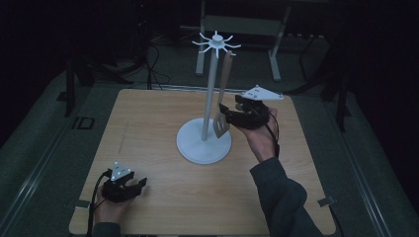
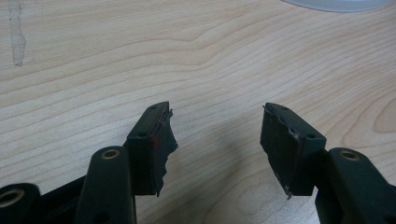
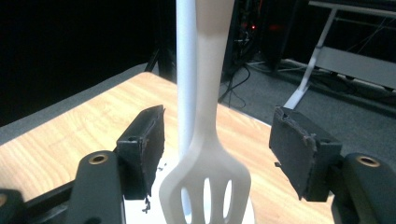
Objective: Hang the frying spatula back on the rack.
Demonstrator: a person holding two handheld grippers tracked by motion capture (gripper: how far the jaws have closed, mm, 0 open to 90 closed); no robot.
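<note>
Here, pale slotted spatula (image 3: 205, 177), seemingly hanging

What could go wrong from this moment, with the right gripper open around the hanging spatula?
1. The right gripper is open, its jaws apart from the spatula; closing off-centre could likely swing it on its hook.
2. The spatula hangs close beside the rack's pole, so a jaw may nudge the pole and rock the rack.
</note>
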